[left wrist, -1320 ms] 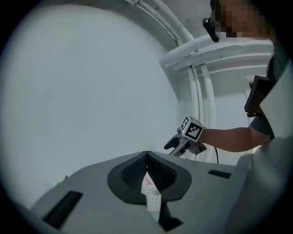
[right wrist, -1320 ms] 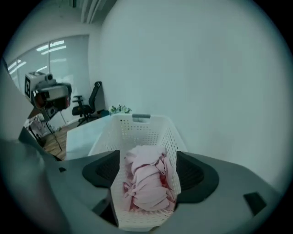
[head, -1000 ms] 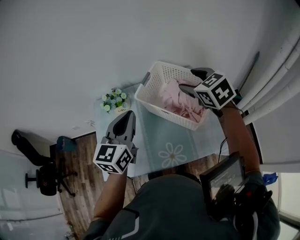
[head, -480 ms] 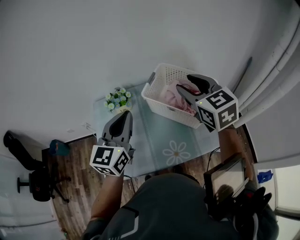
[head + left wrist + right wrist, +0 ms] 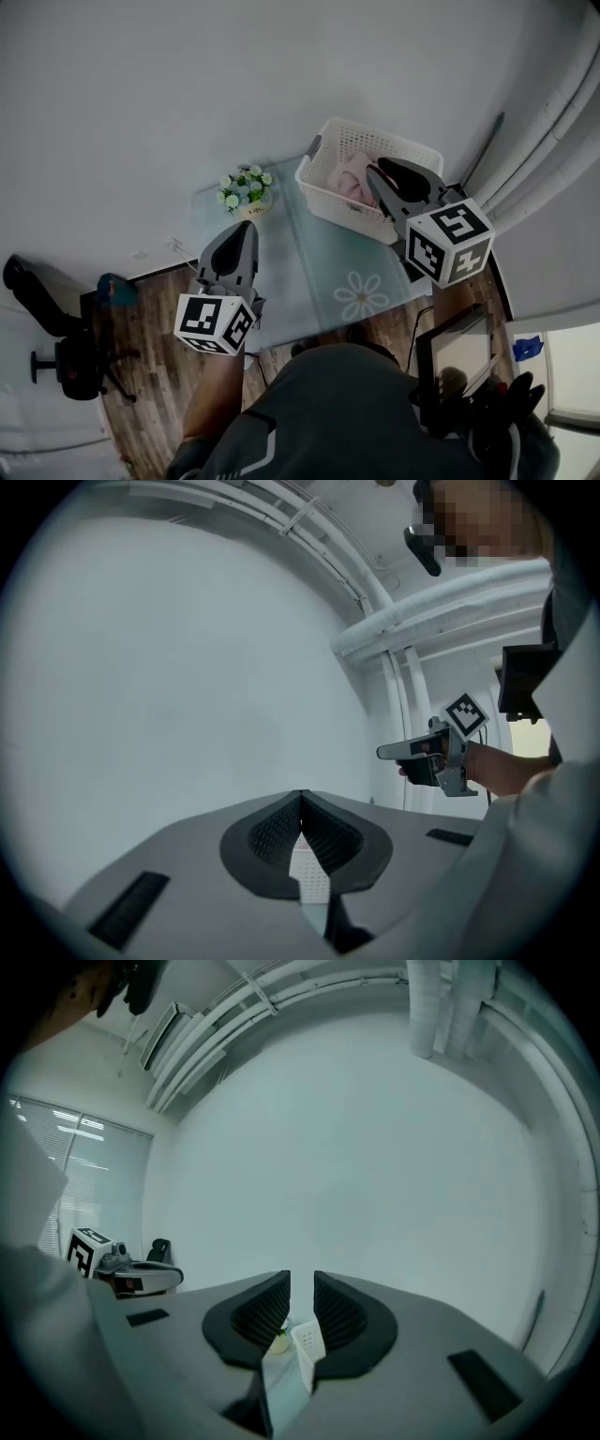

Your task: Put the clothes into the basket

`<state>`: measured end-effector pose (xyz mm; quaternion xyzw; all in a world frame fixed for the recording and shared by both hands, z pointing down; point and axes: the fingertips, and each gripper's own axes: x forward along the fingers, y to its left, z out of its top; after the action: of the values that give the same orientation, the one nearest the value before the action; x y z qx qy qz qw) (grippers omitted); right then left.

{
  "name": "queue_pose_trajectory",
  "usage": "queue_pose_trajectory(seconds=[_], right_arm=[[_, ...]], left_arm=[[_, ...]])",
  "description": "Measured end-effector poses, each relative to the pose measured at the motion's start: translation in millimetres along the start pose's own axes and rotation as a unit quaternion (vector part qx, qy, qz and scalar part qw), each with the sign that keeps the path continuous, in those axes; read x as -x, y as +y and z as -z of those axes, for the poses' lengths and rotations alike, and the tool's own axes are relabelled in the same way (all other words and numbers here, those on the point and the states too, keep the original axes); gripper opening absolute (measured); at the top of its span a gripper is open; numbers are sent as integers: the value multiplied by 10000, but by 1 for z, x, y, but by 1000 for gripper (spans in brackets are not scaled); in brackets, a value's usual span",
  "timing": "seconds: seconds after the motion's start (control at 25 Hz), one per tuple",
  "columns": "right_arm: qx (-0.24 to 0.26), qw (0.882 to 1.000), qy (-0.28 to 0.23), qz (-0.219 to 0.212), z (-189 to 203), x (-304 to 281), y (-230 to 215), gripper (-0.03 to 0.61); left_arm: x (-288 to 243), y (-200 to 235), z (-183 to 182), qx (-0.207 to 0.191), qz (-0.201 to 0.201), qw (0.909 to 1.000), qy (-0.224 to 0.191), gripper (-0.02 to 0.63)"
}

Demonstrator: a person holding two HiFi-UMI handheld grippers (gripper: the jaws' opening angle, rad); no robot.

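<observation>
A white lattice basket (image 5: 398, 150) stands at the far right end of the glass table (image 5: 323, 253), with pink clothes (image 5: 349, 178) lying in it. My right gripper (image 5: 375, 170) hovers over the basket's near rim. Its jaws have just been closing and stand a narrow gap apart (image 5: 300, 1281), with nothing between them. My left gripper (image 5: 247, 225) is held over the table's left edge, shut and empty (image 5: 301, 795). Each gripper view shows the other gripper, the right gripper (image 5: 427, 752) and the left gripper (image 5: 141, 1277). A strip of the basket (image 5: 307, 1340) shows below the right jaws.
A small pot of flowers (image 5: 246, 190) stands at the table's far left corner. A flower motif (image 5: 361, 295) marks the glass near me. A black chair (image 5: 47, 314) stands on the wooden floor at left. White pipes (image 5: 553, 122) run along the wall at right.
The right gripper has pulled back and up out of the basket toward me, and its jaws have narrowed. The left gripper has drifted slightly. The clothes stay in the basket.
</observation>
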<state>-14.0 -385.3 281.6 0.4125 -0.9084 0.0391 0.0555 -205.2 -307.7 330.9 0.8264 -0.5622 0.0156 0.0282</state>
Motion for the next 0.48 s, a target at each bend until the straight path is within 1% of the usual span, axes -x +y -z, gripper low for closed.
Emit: queue_pose_trajectory(seconds=[0.08, 0.2, 0.36, 0.48], right_arm=[[73, 10000, -7, 59, 1, 2, 8, 77], [161, 9998, -16, 133, 6, 3, 18, 55], [-60, 9999, -158, 3, 9, 4, 29, 27], [14, 10000, -81, -57, 15, 3, 35, 14]], left_arm=[[6, 8, -1, 86, -126, 9999, 11, 9], [16, 15, -1, 81, -230, 9997, -5, 9], [20, 19, 0, 82, -287, 9996, -28, 9], [22, 21, 2, 81, -335, 9994, -22, 9]])
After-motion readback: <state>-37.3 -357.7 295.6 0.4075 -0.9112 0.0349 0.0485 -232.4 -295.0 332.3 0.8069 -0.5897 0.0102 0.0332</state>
